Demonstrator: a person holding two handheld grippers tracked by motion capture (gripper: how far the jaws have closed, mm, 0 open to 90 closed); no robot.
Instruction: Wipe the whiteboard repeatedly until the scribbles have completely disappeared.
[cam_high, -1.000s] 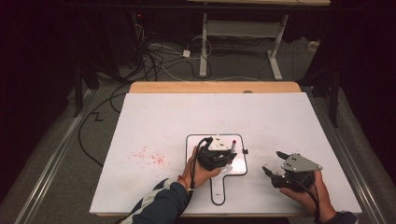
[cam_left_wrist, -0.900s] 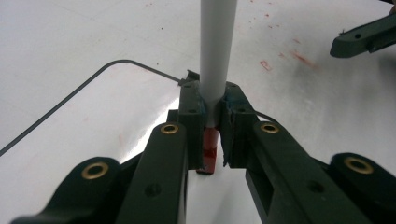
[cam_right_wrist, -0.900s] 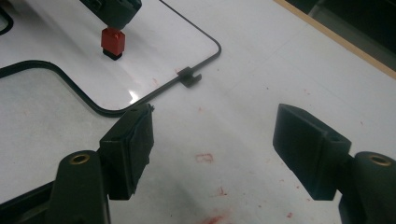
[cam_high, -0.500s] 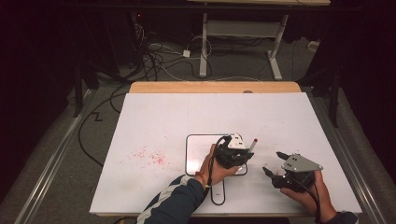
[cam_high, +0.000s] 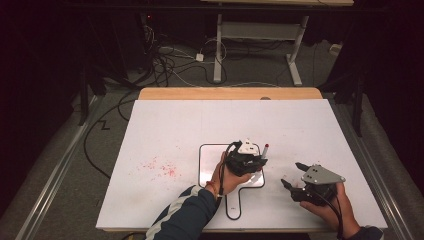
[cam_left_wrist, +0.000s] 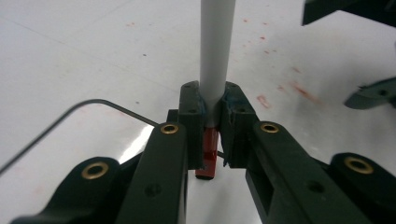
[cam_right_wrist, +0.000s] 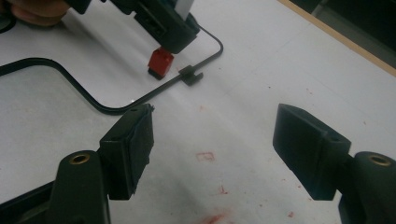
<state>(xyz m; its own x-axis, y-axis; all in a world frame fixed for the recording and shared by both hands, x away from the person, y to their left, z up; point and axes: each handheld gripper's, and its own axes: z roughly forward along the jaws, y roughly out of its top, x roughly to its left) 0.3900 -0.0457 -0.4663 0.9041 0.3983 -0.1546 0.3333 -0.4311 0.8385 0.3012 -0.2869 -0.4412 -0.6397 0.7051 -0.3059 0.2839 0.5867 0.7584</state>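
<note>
The marker (cam_left_wrist: 215, 60), clamped tight between the jaws of your left hand-held gripper (cam_high: 248, 159) with its red tip (cam_right_wrist: 160, 62) just over the black-rimmed whiteboard (cam_high: 212, 165), should stay upright as you lower it gently, while the right hand-held gripper (cam_right_wrist: 212, 140) waits wide open and empty over the tabletop (cam_high: 200, 125).

Table (cam_high: 165, 125): white top, wooden strip along far edge.
Board (cam_high: 210, 165): white, black-rimmed, handle toward near edge, flat on table.
Stains (cam_high: 159, 169): red specks left of board.

white marker (cam_left_wrist: 215, 51) w/ red tip, blk gripper (cam_left_wrist: 212, 135)
</note>
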